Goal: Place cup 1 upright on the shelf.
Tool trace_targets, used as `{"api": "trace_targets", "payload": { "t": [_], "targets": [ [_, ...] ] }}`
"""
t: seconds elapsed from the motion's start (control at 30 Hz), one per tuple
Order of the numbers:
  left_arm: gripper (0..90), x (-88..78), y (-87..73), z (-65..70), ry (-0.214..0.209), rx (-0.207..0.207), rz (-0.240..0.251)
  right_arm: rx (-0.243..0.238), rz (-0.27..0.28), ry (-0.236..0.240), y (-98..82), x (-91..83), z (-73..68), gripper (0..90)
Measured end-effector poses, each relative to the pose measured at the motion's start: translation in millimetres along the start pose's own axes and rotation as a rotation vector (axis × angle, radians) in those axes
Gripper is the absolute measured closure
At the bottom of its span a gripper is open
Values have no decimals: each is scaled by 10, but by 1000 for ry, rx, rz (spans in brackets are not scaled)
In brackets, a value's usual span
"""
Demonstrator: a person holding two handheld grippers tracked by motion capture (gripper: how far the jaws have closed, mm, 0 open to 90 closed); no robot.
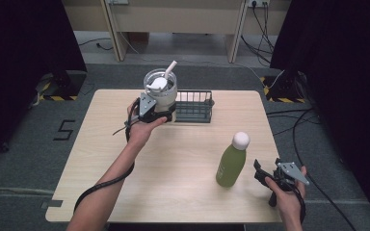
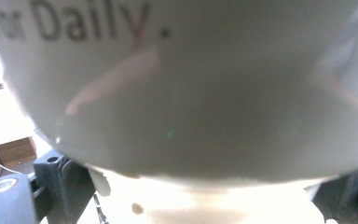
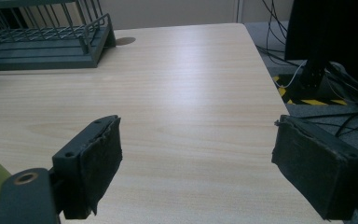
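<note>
Gripping a clear tumbler (image 1: 161, 89) lettered, seemingly, "For Daily.", the left hand-held gripper (image 1: 166, 113); right one (image 1: 260, 172) open

black tongs (image 3: 196, 163), grey triangular plates

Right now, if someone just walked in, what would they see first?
Probably the big clear cup with a white lid and straw, held up by the left gripper near the far edge of the table, beside a dark wire basket. Next, the green bottle with a white cap, standing near the right gripper, whose fingers are open.
</note>
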State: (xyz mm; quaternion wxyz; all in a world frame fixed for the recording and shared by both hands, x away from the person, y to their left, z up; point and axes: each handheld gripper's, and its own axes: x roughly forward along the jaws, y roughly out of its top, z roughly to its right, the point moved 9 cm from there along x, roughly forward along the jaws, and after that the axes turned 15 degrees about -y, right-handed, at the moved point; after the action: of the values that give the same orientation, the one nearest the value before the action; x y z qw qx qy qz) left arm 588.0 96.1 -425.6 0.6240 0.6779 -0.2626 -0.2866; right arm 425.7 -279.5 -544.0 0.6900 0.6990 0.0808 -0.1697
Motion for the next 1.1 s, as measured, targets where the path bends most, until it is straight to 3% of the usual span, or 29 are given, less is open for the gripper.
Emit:
{"api": "trace_targets", "payload": {
  "t": [0.23,0.3,0.5,1.1],
  "targets": [
    [90,50,57,-67,14,-28,14,-3,2,0,-1,2,0,154],
    [90,67,89,-86,11,-54,26,-3,2,1,1,1,-3,154],
    [90,98,167,-131,25,-32,26,2,1,2,3,-1,0,154],
    [90,201,346,-249,71,-20,25,1,3,2,-3,3,17,154]
  ]
}}
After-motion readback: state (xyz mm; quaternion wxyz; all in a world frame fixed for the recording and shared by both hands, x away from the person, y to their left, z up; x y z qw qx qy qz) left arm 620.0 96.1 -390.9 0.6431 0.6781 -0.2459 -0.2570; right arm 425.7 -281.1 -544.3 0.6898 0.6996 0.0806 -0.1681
